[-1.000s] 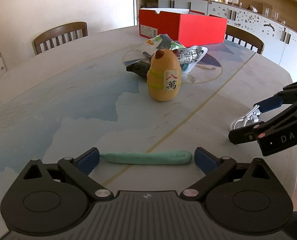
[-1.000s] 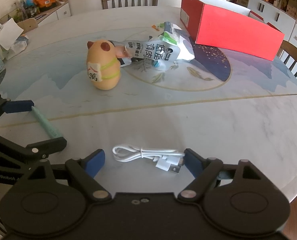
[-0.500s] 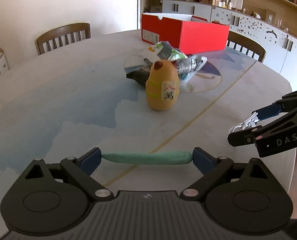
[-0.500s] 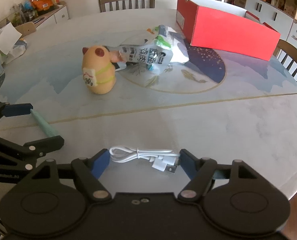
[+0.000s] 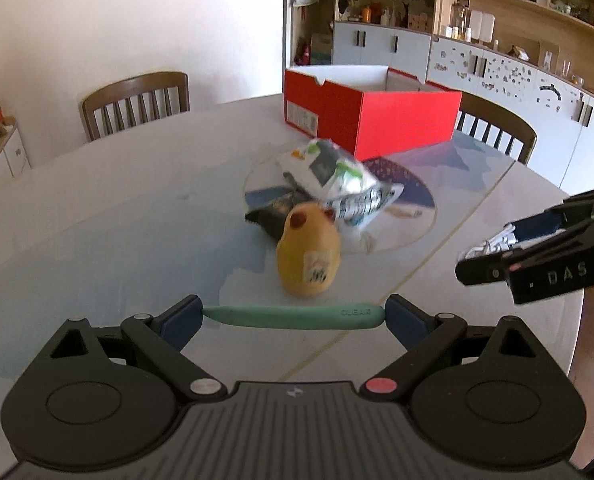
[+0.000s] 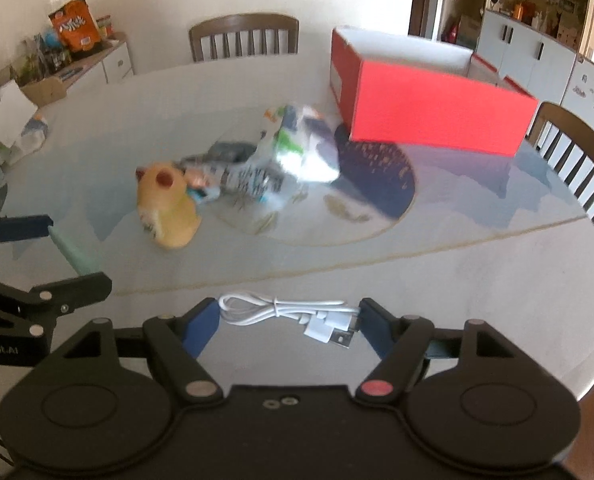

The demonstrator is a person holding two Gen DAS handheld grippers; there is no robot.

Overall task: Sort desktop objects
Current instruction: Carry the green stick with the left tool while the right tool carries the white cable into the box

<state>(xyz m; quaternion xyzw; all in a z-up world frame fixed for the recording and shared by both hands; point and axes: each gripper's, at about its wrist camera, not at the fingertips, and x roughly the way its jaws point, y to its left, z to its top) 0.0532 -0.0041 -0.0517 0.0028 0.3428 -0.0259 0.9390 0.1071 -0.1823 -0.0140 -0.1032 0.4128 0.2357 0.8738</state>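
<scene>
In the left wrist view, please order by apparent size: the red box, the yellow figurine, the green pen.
1. red box, clearly largest, though farthest.
2 and 3. green pen and yellow figurine: unsure. The pen spans wider but is thin and nearer the camera; the figurine is bulkier.

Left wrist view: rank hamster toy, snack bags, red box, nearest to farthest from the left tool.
1. Yellow hamster toy: just ahead of the left tool, centre.
2. Snack bags: piled right behind the toy, mid-table.
3. Red box: far side of the table, slightly right.
</scene>
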